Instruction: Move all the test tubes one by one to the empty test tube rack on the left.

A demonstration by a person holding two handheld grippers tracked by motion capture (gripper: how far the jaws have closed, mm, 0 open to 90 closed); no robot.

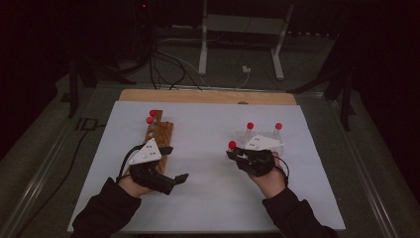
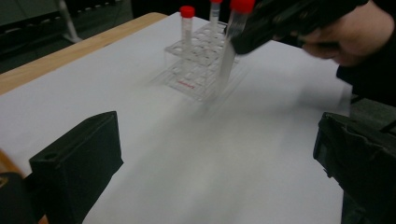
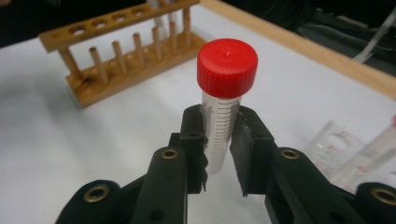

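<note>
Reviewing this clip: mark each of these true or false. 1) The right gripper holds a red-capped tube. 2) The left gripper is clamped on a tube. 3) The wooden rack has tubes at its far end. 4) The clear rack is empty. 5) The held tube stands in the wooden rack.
1) True: the right gripper is shut on the red-capped tube.
2) False: the left gripper is open, with nothing between its jaws.
3) True: the wooden rack carries two red-capped tubes at its far end.
4) False: the clear rack has two capped tubes standing in it.
5) False: the held tube is in the air, apart from the wooden rack.
</note>
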